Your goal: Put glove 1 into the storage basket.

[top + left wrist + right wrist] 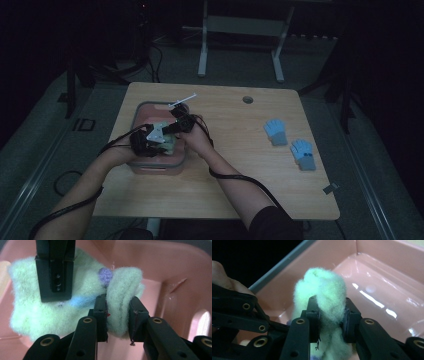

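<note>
Together, both grippers are holding one fluffy pale green glove (82, 287) inside the pink bin (175, 270), which is sitting on the left part of the bench (235, 165). In the left gripper view, the left gripper (118, 315) is clenching a bunched fold of the glove between its pads, just below a small purple pompom (105, 277), while the other gripper's jaws are coming down onto the glove's upper left part. In the right gripper view, the right gripper (331, 315) is pinching a gathered tuft of the same fabric, which is bulging above its pads against the glossy pink floor of the bin. In the high view, the two hands are meeting over the bin, cables trailing back along the forearms. Well apart, two blue gloves (276, 131) are lying on the right side of the bench.
</note>
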